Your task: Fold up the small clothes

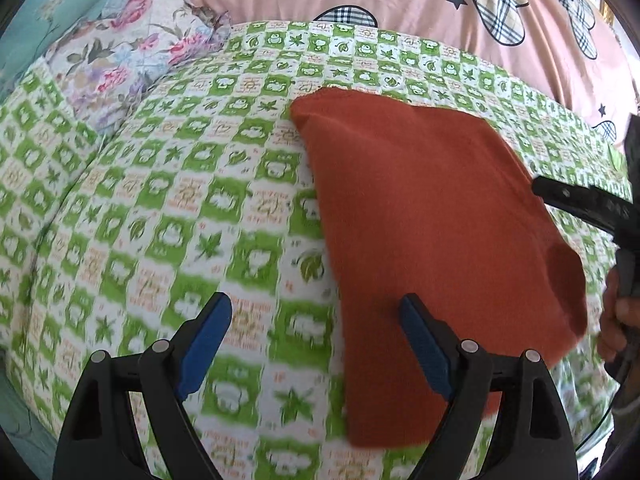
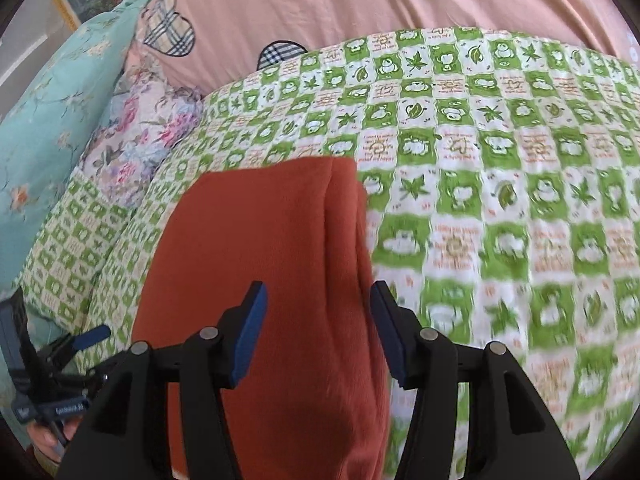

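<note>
Rust-red garment [image 2: 272,280] probably folded, near edge cut off; both grippers' fingers [image 1: 424,344] apart, empty.

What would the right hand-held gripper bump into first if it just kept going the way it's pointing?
Most likely the rust-orange folded garment. The right hand-held gripper has open jaws with nothing in them, and the cloth fills the gap ahead, lying on the green frog-print bedspread. Depth is hard to judge, but nothing else seems to intervene.
</note>
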Available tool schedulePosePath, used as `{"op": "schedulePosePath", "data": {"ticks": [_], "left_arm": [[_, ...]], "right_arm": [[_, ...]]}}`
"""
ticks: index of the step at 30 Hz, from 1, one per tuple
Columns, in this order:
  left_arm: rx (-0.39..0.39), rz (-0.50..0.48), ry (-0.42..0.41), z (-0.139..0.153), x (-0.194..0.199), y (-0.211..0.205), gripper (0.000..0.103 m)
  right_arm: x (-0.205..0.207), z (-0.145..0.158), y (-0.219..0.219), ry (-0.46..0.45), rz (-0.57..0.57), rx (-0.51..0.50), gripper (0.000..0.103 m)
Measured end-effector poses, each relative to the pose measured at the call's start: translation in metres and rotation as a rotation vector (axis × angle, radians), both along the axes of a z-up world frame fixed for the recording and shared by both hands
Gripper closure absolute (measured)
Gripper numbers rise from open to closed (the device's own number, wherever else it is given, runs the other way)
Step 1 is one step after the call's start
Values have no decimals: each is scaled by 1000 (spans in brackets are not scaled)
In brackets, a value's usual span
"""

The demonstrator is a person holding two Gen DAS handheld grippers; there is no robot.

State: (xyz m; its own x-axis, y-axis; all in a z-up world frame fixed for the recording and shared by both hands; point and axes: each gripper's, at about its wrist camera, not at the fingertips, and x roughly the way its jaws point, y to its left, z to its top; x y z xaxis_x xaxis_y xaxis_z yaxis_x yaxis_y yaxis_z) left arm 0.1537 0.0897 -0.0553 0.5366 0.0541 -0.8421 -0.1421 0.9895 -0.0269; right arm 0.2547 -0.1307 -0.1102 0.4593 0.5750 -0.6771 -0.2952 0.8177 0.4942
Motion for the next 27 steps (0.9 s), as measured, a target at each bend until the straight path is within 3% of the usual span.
{"op": "schedulePosePath", "data": {"ticks": [2, 3, 4, 7, 9, 12, 18, 22, 27], "left_arm": [[-7, -3, -10, 0, 10, 0, 17], [0, -6, -11, -1, 16, -1, 16], [11, -3, -5, -3, 20, -2, 16], [42, -7, -11, -5, 33, -5, 15], [79, -8, -17, -8, 37, -9, 6], [127, -16, 1, -18, 43, -14, 3], [106, -11, -1, -11, 34, -9, 3], [98, 3, 4, -9, 23, -8, 3], [70, 12, 8, -6, 1, -9, 3]], "right_arm": [[17, -6, 6, 19, 2, 6, 50], [26, -11, 11, 40, 21, 4, 72], [29, -11, 14, 43, 20, -15, 86], [29, -4, 7, 10, -9, 13, 86], [32, -10, 7, 16, -19, -25, 86], [35, -23, 10, 41, -8, -52, 82], [10, 5, -4, -4, -37, -40, 74], [-20, 20, -12, -42, -30, -20, 53], [-62, 28, -17, -70, -21, -23, 50]]}}
